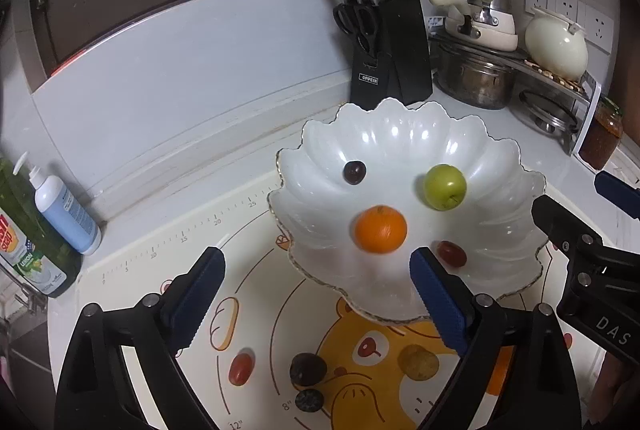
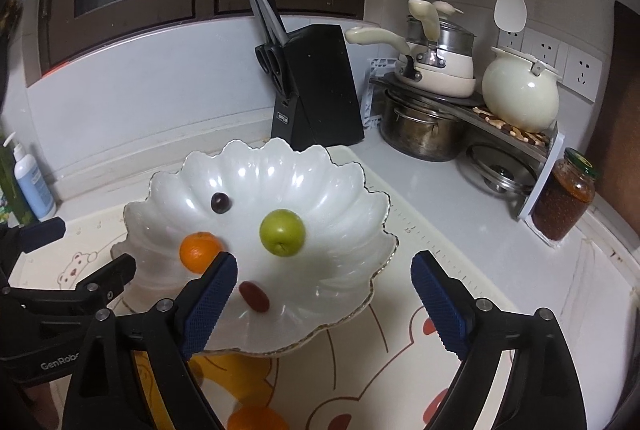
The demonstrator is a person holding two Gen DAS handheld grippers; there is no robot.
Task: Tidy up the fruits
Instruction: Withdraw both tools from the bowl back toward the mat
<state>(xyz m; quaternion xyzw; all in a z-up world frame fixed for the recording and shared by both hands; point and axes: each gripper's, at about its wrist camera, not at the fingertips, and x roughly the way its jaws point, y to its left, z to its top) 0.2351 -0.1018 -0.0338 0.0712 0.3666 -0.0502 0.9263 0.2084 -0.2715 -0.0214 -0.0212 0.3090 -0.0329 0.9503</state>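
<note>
A white scalloped bowl [image 1: 500, 165] [image 2: 344, 189] sits on a cartoon mat. It holds an orange [image 1: 380, 229] [image 2: 199, 251], a green apple [image 1: 445, 187] [image 2: 281, 232], a dark grape [image 1: 354, 172] [image 2: 220, 203] and a red grape [image 1: 452, 254] [image 2: 253, 295]. On the mat near me lie a red grape [image 1: 240, 369], a dark plum [image 1: 307, 369], a small dark fruit [image 1: 309, 400] and a brownish-green fruit [image 1: 419, 362]; another orange [image 2: 256, 418] shows in the right wrist view. My left gripper [image 1: 318, 266] is open and empty above the bowl's near rim. My right gripper [image 2: 324, 272] is open and empty over the bowl.
A black knife block [image 1: 390, 45] [image 2: 316, 85] stands behind the bowl. Pots and a cream kettle [image 2: 520, 95] sit on a rack at the right, with a jar [image 2: 564, 195] beside it. Soap bottles [image 1: 66, 209] stand at the left by the wall.
</note>
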